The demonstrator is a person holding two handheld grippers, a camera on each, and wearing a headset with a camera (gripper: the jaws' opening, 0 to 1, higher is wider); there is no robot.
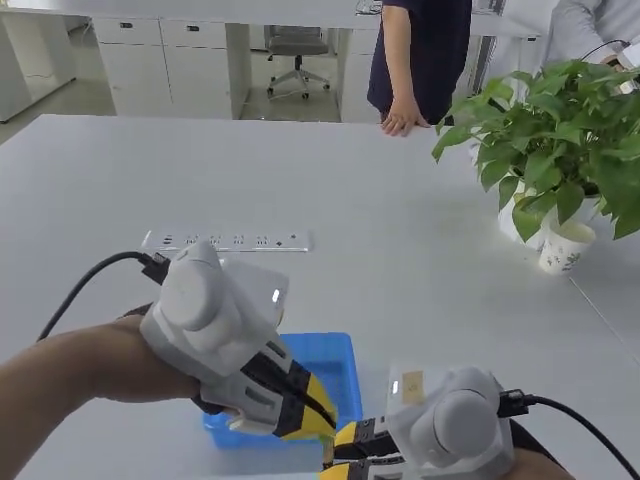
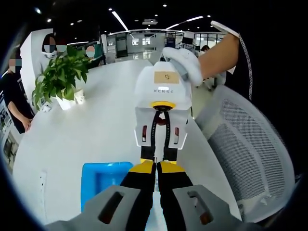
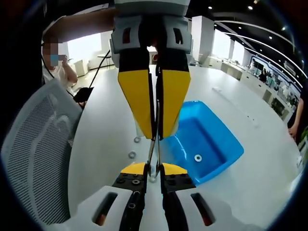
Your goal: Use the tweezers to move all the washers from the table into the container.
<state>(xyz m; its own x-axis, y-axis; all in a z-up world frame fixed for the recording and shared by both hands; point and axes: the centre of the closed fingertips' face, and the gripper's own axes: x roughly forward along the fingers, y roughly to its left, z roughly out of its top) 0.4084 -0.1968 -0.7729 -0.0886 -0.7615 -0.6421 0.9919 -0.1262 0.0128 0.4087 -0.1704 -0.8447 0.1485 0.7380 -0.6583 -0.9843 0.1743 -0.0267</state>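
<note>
Tweezers (image 3: 153, 150) run as a thin metal line between two pairs of fingers that face each other tip to tip; the left gripper (image 3: 155, 137) has its long yellow fingers (image 3: 137, 101) pressed nearly together and clamped on the tool's upper part; the right gripper (image 3: 154, 169) pinches in on the lower part, so both appear to hold it; whether the tweezer points carry a washer cannot be told, since they vanish between the right gripper's tips; a near washer (image 3: 132, 155) lies on the white table (image 3: 101, 125) just to the left of those tips in the right gripper view, and a far washer (image 3: 137, 139) sits a little beyond it, beside the left gripper's fingers; the blue container (image 3: 226, 144) stands just to the right of both pairs of fingers, with a dropped washer (image 3: 198, 158) already on its floor; the work looks partly done, with at least two pieces left; the likely trouble is the flat washers on a smooth top, since the points may skate over an edge and flick a washer away; too hard a squeeze from the right fingers could spring a washer out of the points; the two grippers pulling unevenly could twist the tool; letting go before the points pass the rim would drop the washer outside.
</note>
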